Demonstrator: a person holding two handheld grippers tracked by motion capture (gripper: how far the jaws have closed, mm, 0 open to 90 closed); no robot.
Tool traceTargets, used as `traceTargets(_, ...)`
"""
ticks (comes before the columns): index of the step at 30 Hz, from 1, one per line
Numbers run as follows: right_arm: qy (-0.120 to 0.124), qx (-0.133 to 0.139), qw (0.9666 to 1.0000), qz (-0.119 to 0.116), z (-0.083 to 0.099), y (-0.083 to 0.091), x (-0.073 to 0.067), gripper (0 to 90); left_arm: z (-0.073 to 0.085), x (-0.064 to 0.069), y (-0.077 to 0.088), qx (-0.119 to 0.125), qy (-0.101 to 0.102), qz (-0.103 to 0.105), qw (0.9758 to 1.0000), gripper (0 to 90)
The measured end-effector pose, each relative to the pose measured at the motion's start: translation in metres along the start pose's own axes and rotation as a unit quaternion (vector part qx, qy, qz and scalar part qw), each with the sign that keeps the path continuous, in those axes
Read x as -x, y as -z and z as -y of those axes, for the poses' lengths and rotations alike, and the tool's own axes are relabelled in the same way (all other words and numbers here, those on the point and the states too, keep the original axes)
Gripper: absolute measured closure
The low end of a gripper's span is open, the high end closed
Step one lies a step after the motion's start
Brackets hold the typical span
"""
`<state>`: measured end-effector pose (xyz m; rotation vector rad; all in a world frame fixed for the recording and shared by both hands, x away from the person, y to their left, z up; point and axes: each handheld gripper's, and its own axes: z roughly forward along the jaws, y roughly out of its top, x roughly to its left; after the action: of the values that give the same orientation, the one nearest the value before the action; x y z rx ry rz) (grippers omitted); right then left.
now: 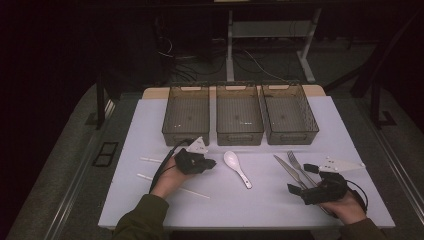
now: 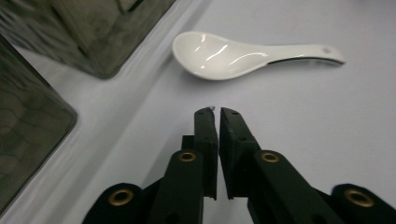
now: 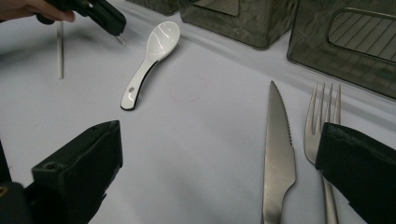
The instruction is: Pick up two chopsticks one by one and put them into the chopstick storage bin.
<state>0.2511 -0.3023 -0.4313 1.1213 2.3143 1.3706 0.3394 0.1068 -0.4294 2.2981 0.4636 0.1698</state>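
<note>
A white ceramic spoon lies mid-mat. My left gripper hovers just left of its bowl, jaws shut to a thin slit, with a tiny pale sliver at the tips that I cannot identify. A steel knife and fork lie side by side to the right. My right gripper is wide open low over their handle ends. The knife lies between its jaws and the fork handle passes under the right jaw.
Three dark translucent bins stand in a row at the back of the white mat: left, middle, right. Two white chopsticks lie near the left hand, and one chopstick appears beyond the spoon.
</note>
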Motion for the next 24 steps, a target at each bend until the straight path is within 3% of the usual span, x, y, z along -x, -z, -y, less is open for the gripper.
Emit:
traceTargets(6, -0.002, 0.000, 1.0000, -0.001, 0.000, 0.000, 0.000, 0.8, 0.005, 0.027, 0.023, 0.006, -0.025, 0.012, 0.9996, 71.1)
traceTargets(14, -0.004, 0.002, 1.0000, -0.002, 0.000, 0.000, 0.000, 0.8, 0.025, 0.057, 0.027, -0.012, -0.039, 0.051, 0.9979, 69.7)
traceTargets(21, -0.001, 0.001, 1.0000, -0.001, 0.000, 0.000, 0.000, 0.8, 0.030, 0.060, 0.017, -0.036, -0.054, 0.062, 0.9960, 73.5)
traceTargets(24, 0.000, 0.001, 1.0000, -0.001, 0.000, 0.000, 0.000, 0.8, 0.032, 0.059, 0.014, -0.036, -0.045, 0.068, 0.9960, 74.7)
